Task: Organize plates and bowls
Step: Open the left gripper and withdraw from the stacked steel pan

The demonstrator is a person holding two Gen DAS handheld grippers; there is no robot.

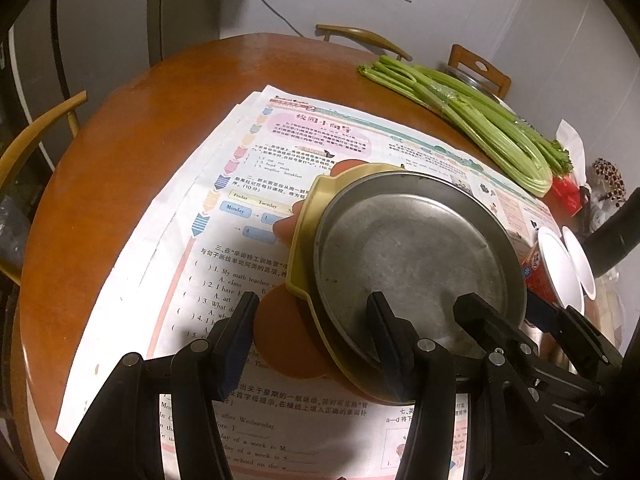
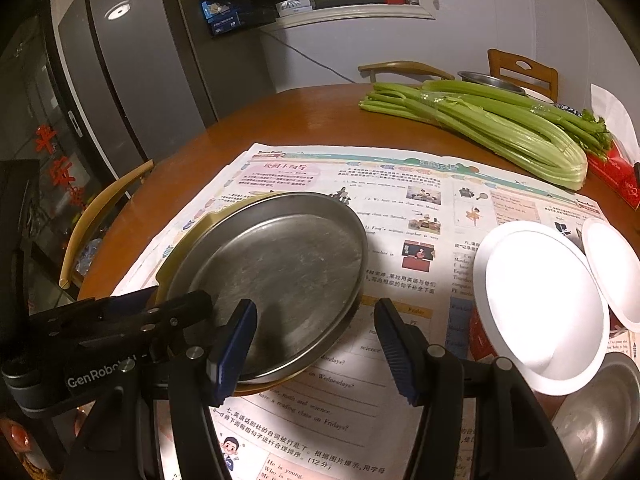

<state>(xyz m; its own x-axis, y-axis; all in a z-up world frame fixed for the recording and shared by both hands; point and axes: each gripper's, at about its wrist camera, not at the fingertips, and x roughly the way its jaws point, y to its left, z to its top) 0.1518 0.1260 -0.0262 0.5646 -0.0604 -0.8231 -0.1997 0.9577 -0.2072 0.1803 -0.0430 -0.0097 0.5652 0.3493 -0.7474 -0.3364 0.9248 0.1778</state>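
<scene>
Ahead of the left gripper [image 1: 314, 330]: steel plate [image 1: 412, 248] nested in a yellow dish [image 1: 306, 224] fills the space past its right finger. To its left, flat newspaper [image 1: 168, 240], open passage. Ahead of the right gripper [image 2: 316, 340]: bare newspaper between the steel plate on its left and two white bowls [image 2: 540, 304] on its right, a narrow lane. Celery [image 2: 500, 128] blocks the far edge.
</scene>
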